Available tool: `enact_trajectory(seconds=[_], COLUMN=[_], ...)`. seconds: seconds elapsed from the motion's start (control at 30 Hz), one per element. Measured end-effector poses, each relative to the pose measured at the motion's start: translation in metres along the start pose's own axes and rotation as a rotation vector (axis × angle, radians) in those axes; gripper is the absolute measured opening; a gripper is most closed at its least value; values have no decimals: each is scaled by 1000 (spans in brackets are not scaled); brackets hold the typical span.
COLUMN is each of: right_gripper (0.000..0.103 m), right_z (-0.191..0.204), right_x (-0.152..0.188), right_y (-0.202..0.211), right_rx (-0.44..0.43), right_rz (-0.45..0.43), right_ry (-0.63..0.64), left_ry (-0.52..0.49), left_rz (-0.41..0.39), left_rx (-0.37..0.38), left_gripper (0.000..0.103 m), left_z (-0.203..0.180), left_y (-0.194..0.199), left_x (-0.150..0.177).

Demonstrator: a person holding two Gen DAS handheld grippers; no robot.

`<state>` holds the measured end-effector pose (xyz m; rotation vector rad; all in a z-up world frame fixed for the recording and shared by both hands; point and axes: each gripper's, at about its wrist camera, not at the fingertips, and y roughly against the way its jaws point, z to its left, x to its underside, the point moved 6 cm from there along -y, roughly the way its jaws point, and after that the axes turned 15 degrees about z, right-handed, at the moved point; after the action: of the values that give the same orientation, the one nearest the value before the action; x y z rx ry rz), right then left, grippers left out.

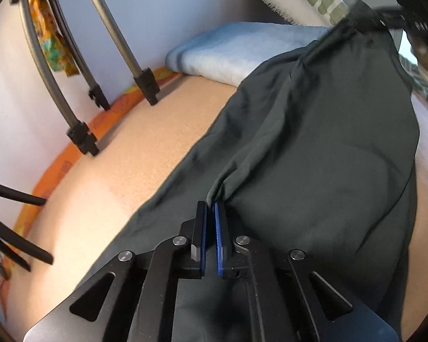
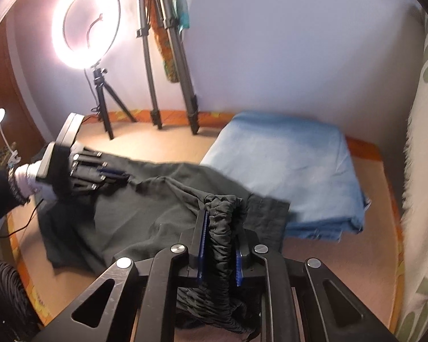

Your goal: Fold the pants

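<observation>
Centrally in both views, the dark green fabric pants point(image 1: 314, 142) are lying spread across the tan bed surface point(image 1: 134, 148). Low in frame, the left gripper point(image 1: 210, 208) is pinching a pant hem, while the right gripper point(image 2: 220, 222) is clamping the bunched elastic waistband beside a folded light-blue cloth point(image 2: 294, 168).

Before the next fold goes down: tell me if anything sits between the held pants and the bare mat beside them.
Nothing visible does. The left gripper and right gripper both clamp the dark pants. The tan mat beside them is bare. The folded blue cloth touches only the far edge; the tripod legs stand by the wall.
</observation>
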<state>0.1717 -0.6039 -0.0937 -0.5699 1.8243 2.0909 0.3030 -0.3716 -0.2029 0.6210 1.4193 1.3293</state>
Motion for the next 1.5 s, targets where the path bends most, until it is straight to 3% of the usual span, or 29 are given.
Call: enact_trajectory(seconds=[0.17,0.23,0.4,0.47,0.5,0.53,0.67,0.73,0.83,1.0,1.17,1.23,1.33,1.5], right_gripper=[12,12,13,20,36,44,50,68,76,76,76,76,81,81], right_z=[-11,-17,-27,-32,-35,-39,-52,-56,-57,-40,-32,-31,-29,-32], right_x=[-25,-36,-48,-49,-48,-46,-24,-6,34,89,98,97,95,101], right_y=[-11,-23,-64,-69,-67,-59,-20,-1,22,4,-20,-26,-39,-52], right_rx=[70,83,172,222,231,237,190,165,75,-81,-154,-182,-188,-269], right_rz=[-8,1,81,98,98,78,26,10,-8,45,45,44,56,43], right_ry=[-3,-16,-7,-24,-42,-78,-196,-260,-371,-518,-596,-616,-649,-740], left_ry=[81,123,175,198,200,197,203,209,179,85,-5,-50,-91,-125], left_rz=[-27,-24,-5,-5,-10,-20,-67,-92,-106,-86,-16,8,51,89], left_rx=[-87,-86,-112,-120,-127,-129,-128,-99,-61,-9,93,96,76,53], left_gripper=[3,3,8,13,20,22,26,30,31,32,35,41,42,42], left_z=[26,37,48,49,50,50,45,36,11,-47,-107,-123,-141,-148], left_y=[9,6,-5,-2,1,8,41,59,81,106,111,106,92,76], left_x=[-12,-15,-18,-17,-16,-14,-3,6,26,64,95,101,106,113])
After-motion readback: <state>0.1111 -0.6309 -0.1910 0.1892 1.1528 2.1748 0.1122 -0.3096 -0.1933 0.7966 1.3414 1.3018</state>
